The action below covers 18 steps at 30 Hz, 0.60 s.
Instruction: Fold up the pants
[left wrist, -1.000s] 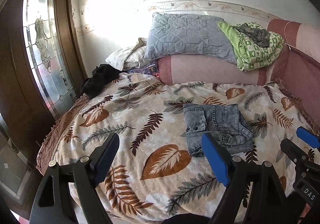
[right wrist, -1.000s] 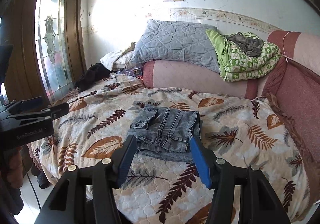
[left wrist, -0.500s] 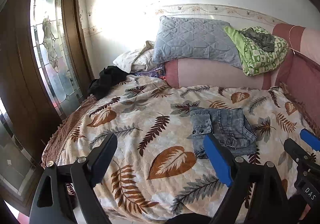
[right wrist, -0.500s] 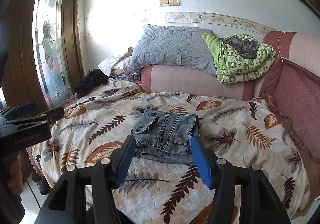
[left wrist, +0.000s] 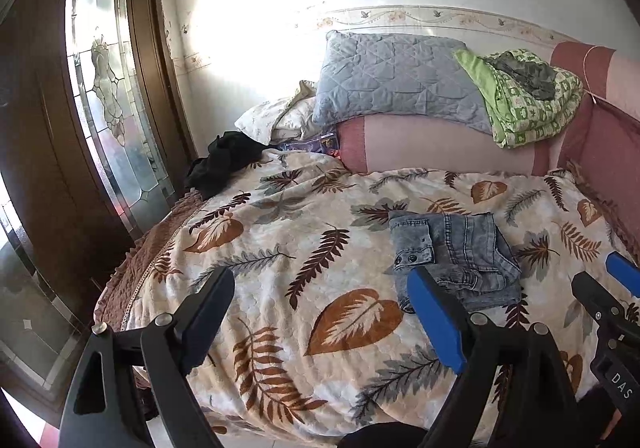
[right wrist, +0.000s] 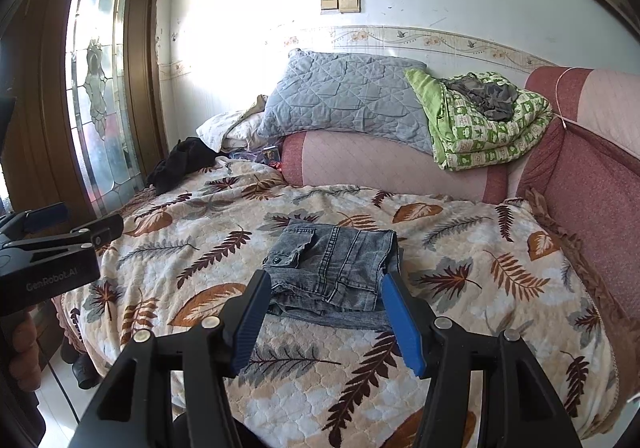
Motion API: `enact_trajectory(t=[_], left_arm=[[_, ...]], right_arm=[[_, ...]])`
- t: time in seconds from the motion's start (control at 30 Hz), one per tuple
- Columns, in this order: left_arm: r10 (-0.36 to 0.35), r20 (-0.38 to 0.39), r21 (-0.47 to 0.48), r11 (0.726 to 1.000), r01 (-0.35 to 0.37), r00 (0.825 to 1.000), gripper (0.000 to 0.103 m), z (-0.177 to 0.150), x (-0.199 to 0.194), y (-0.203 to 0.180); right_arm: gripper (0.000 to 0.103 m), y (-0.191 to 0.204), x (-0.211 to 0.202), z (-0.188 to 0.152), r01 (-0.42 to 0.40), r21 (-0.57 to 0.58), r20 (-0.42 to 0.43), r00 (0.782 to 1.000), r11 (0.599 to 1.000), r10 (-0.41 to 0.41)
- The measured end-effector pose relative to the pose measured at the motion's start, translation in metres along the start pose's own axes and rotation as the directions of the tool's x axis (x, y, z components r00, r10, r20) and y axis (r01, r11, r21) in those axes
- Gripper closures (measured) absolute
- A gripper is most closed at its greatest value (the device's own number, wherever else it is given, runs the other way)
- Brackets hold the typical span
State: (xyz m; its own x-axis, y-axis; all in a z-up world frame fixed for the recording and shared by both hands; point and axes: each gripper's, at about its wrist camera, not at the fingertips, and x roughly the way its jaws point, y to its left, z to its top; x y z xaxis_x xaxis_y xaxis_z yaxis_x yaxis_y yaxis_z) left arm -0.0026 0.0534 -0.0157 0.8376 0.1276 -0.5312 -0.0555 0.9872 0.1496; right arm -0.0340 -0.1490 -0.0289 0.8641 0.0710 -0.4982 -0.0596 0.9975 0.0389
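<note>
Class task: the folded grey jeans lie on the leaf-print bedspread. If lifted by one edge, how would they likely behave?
The jeans are layered soft denim, so they would probably droop and unfold. Their stacked folds suggest some weight. On the quilted bedspread they likely drag rather than slide.

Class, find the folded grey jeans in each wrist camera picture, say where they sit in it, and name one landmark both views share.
Left wrist view: the folded grey jeans lie right of centre on the leaf-patterned bedspread.
Right wrist view: the jeans lie near centre, beyond the open right gripper.
Shared landmark: the grey quilted pillow against the wall.
</note>
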Motion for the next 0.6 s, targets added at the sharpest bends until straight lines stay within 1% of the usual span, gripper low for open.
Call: enact_trajectory(t=[0.2, 0.6], left_arm=[[0.027, 0.019, 0.026, 0.999, -0.028, 0.999, 0.014, 0.001, -0.005, -0.003], [0.019, 0.037, 0.006, 1.0, -0.019, 0.999, 0.014, 0.005, -0.014, 0.002]], right_arm=[[0.041, 0.0, -0.002, 0.001, 0.01, 0.0, 0.012, 1.0, 1.0, -0.01], [0.041, 0.002, -0.008, 0.004, 0.015, -0.004, 0.035, 0.999, 1.0, -0.015]])
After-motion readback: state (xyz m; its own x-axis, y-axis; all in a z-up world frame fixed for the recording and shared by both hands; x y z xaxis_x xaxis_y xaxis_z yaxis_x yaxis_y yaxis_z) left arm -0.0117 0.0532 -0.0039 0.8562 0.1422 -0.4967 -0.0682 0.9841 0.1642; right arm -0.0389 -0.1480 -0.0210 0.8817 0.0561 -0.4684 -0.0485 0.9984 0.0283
